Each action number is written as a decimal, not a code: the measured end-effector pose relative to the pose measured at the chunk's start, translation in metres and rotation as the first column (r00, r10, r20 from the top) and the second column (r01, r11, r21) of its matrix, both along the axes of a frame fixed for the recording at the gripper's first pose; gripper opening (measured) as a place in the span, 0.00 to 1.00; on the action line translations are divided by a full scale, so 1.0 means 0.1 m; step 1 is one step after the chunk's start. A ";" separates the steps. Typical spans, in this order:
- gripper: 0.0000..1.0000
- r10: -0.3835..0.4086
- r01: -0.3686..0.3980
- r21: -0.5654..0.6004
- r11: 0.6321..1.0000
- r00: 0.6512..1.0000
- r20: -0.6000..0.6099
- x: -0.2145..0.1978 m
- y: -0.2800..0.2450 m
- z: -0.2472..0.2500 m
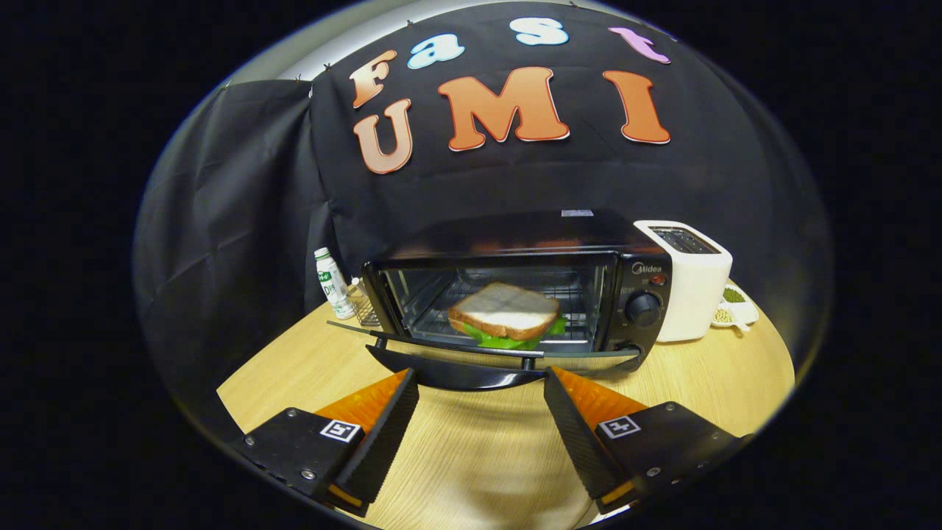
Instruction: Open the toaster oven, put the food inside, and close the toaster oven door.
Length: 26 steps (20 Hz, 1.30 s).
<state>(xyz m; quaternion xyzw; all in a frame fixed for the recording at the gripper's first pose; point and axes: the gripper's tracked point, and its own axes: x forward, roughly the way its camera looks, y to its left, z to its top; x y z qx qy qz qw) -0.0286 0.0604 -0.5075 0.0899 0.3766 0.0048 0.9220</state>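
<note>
With the sandwich already inside the toaster oven and its door down, the empty, spread gripper has only closing left.

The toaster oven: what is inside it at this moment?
Inside the toaster oven, a sandwich with green lettuce lies on the wire rack, door down. The sandwich covers the rack beneath it. The open tongs are empty, just before the door.

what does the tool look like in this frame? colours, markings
The tool has two wedge-shaped fingers, orange on their outer faces, with black textured pads inside. Each sits on a black block with screws and a small square black-and-white marker.
</note>
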 end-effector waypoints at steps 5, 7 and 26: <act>1.00 -0.033 0.033 -0.007 0.999 0.998 0.051 0.38 -0.13 0.04; 1.00 -0.040 0.042 -0.025 0.999 0.997 0.063 0.49 -0.16 0.05; 0.99 -0.011 0.133 -0.228 0.964 0.882 0.471 0.58 -0.63 2.55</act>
